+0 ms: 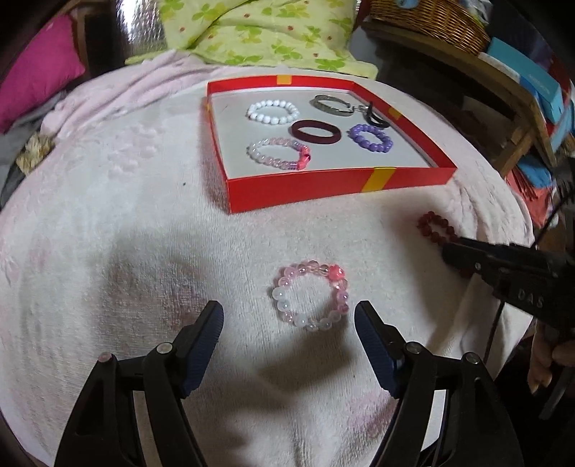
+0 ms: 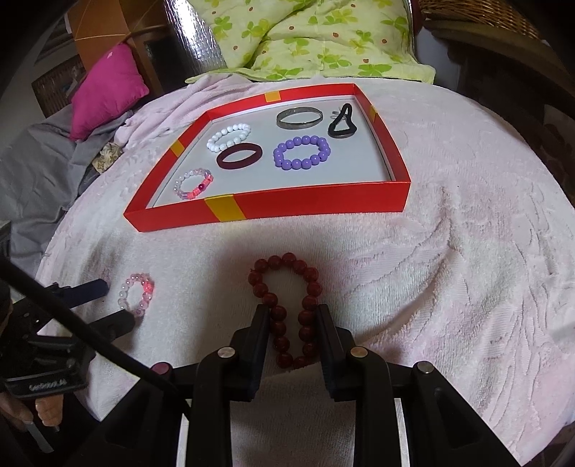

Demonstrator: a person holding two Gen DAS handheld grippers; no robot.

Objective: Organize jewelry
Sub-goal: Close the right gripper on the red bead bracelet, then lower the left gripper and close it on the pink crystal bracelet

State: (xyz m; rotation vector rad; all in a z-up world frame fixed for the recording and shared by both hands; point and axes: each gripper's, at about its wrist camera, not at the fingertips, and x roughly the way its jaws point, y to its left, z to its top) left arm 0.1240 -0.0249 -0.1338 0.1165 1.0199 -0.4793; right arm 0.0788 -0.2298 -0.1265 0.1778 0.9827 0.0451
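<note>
A red shallow box lies on a pale pink towel and holds several bracelets and bands: white beads, a metal bangle, a maroon band, purple beads, a pink bead bracelet and a black hair tie. A second pink bead bracelet lies on the towel just ahead of my open left gripper. My right gripper is shut on a dark red bead bracelet, squeezing its near half narrow.
A green leaf-print quilt and a magenta pillow lie behind the box. A wicker basket and stacked boxes stand on a wooden shelf at the right. The towel drops off at its edges.
</note>
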